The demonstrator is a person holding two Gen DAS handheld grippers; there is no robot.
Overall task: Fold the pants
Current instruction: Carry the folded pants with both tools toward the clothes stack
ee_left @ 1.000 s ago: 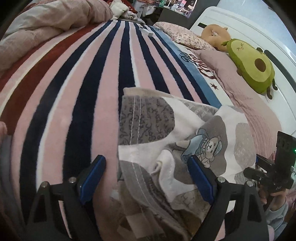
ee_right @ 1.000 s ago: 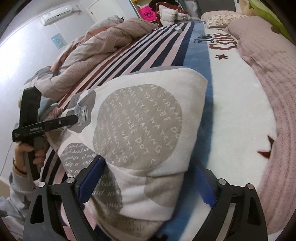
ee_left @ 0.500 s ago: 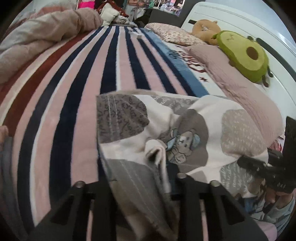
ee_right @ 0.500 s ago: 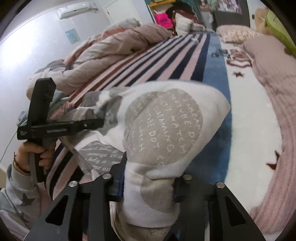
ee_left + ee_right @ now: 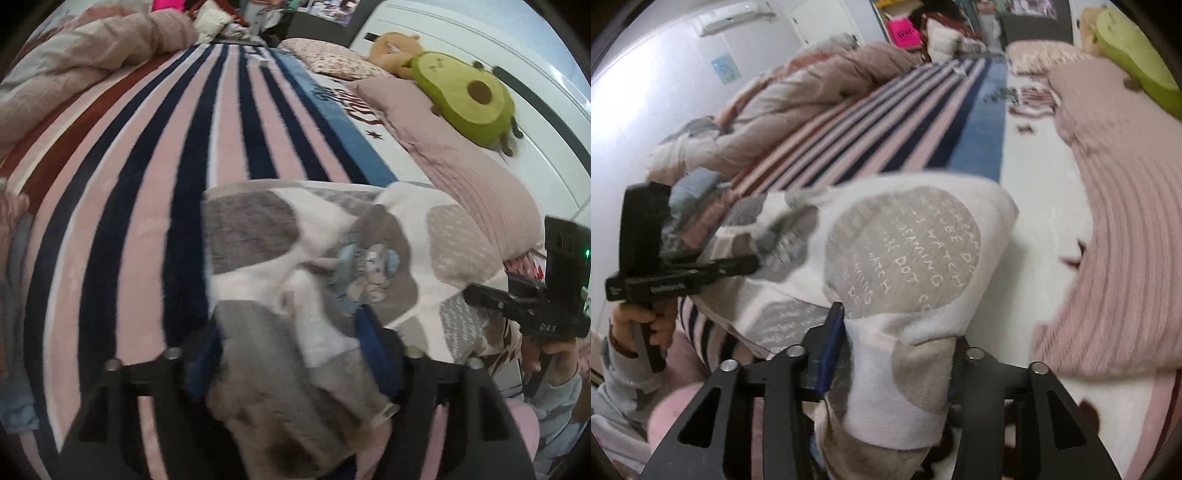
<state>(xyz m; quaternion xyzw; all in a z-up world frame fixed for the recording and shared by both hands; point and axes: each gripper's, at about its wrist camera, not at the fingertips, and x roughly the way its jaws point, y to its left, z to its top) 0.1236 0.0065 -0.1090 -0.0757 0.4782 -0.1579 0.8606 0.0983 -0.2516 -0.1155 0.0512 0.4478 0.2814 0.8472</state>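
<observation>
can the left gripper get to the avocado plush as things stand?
Probably not. The left gripper is shut on the pants, and the avocado plush lies far across the bed by the headboard, beyond the pink pillow.

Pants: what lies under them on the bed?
The pants lie on the striped blanket, whose blue band and white part show past their right edge. Both grippers, left and right, clamp the near end. Whatever lies beneath is covered.

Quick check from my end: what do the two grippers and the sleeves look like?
Both the left gripper and the right gripper are matte black, with blue fingertip pads and silver screws. The right one shows a green light. Each hand wears a light grey sleeve.
</observation>
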